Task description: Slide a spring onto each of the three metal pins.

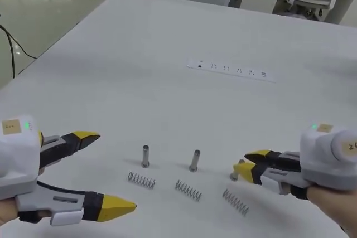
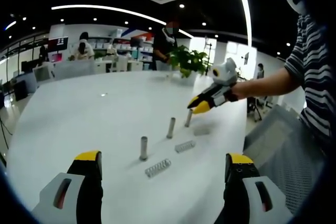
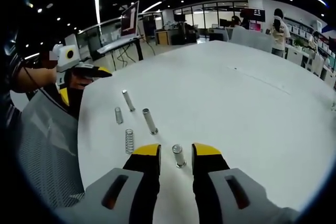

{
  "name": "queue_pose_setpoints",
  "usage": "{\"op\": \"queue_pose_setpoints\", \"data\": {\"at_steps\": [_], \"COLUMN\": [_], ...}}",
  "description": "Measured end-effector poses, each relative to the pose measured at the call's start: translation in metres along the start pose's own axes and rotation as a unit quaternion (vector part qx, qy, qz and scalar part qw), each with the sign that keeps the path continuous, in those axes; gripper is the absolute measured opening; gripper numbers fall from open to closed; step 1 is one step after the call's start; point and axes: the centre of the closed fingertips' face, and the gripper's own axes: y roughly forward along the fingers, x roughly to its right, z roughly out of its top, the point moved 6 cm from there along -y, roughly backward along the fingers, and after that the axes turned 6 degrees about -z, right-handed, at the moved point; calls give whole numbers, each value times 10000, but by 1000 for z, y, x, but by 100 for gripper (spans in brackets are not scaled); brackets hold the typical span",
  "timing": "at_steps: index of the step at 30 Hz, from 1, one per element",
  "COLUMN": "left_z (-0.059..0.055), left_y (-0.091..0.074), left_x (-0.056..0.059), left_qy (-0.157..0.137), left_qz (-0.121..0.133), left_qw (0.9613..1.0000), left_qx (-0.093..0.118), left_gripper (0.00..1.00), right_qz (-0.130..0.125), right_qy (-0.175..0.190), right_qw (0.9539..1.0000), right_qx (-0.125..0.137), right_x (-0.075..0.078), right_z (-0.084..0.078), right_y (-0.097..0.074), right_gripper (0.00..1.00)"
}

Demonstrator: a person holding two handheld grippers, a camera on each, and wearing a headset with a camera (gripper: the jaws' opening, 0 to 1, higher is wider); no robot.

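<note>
Where the head view looks down on the white surface, three metal pins stand upright in a row across the lower middle of the frame: the left-hand pin, the centre pin and the right-hand pin. One spring lies flat on the surface just below each pin and apart from it: the left-hand spring, the centre spring and the right-hand spring. No pin carries a spring.

The left gripper enters from the lower left corner and points toward the right of the frame. Its yellow-tipped fingers are spread wide and hold nothing. They sit left of the left-hand pin, clear of it.

The right gripper enters from the right edge, held in a hand, and points toward the left of the frame at a low angle to the surface. Its fingers are narrowly apart and partly cover the right-hand pin. In the right gripper view this pin stands between the two fingers, with a gap visible on each side.

A white socket strip lies on the surface in the upper middle of the frame, well apart from the pins.
</note>
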Motion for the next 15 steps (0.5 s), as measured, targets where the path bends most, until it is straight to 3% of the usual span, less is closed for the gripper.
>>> {"op": "queue_pose_setpoints", "data": {"at_steps": [15], "left_z": [1], "left_y": [0], "left_x": [-1], "left_qy": [2], "left_qz": [-28], "left_qw": [10000], "left_qx": [-24], "left_gripper": [94], "right_qz": [37], "right_qy": [-83], "right_qw": [10000], "right_qx": [-19], "right_x": [-1], "right_z": [0], "right_y": [-16], "right_gripper": [22]}}
